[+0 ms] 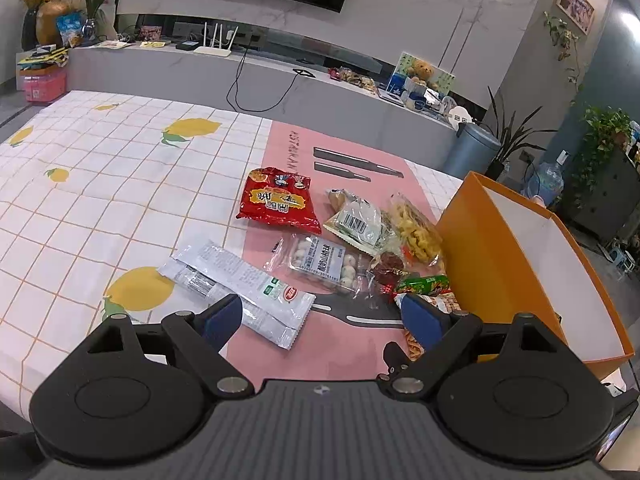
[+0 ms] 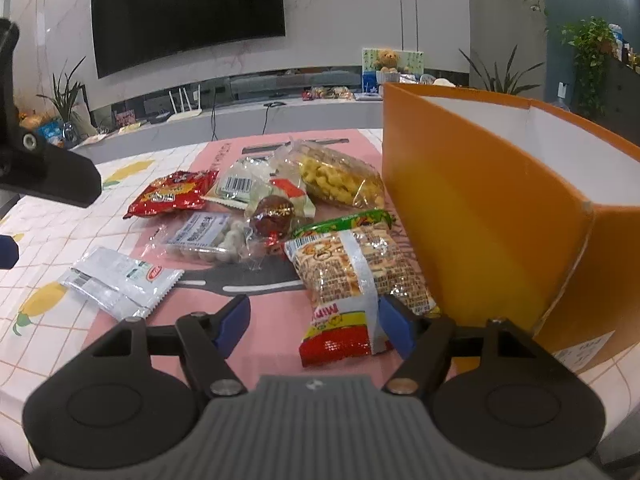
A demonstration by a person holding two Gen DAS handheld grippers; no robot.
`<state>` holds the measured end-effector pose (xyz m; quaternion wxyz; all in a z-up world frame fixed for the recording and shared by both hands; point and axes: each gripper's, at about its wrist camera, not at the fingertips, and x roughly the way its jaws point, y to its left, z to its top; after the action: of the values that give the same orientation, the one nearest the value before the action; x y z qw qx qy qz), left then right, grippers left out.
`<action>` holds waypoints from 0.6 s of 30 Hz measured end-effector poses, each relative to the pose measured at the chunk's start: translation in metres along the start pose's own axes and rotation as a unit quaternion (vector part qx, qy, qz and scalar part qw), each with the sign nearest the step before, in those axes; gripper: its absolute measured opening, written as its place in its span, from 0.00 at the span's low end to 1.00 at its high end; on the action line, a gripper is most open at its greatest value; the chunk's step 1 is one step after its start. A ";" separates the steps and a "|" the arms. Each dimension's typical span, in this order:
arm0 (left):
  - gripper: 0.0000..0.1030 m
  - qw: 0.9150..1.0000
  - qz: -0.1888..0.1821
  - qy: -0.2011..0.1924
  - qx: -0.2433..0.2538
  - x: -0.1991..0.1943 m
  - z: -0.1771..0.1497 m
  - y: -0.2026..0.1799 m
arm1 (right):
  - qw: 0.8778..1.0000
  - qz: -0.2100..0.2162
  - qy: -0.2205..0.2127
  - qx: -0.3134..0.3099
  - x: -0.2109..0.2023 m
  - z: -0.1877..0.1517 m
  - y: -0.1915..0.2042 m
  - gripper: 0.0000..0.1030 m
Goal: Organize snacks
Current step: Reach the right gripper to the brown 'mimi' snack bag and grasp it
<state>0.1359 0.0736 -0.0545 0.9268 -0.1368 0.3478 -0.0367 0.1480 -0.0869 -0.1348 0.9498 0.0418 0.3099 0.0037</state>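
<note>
Right claw (image 2: 314, 326): spread, pinching nothing; its right pad sat against the near edge of the peanut packet (image 2: 352, 276), its left pad well clear over the bare pink mat (image 2: 276, 320)
Left claw (image 1: 322, 318): spread and empty, poised over the near end of the white sachet (image 1: 244, 284)
Peanut packet: flat on the surface at 12 to 1 o'clock of the right claw, its far corner just beside the orange box (image 2: 480, 208)
Orange box: open-topped, at 2 o'clock, walls upright, seemingly nothing inside as far as could be seen
Other snacks: red packet (image 2: 172, 194) at 11 o'clock, tray of white balls (image 2: 204, 240) and yellow puffs bag (image 2: 340, 178) further out near 12
Risk, grip: only one pad met the slick wrapper, so closing from there would likely shove the packet aside instead of pinching it
Risk, box: a sideways push could drive the packet into the box wall and nudge that light box toward the surface edge
</note>
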 end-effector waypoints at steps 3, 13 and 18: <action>1.00 1.000 0.000 0.002 -0.002 0.000 0.000 0.001 | 1.000 -0.017 0.005 -0.008 0.000 -0.001 -0.001 0.46; 1.00 1.000 -0.001 0.006 0.002 0.001 -0.002 -0.001 | 0.999 0.019 0.033 -0.029 -0.001 -0.003 0.007 0.19; 1.00 1.000 -0.001 0.008 -0.002 0.001 -0.002 0.001 | 0.998 0.037 0.025 -0.042 -0.006 -0.008 0.014 0.16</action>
<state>0.1352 0.0736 -0.0566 0.9238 -0.1387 0.3549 -0.0384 0.1384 -0.0721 -0.1361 0.9419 0.0129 0.3316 0.0527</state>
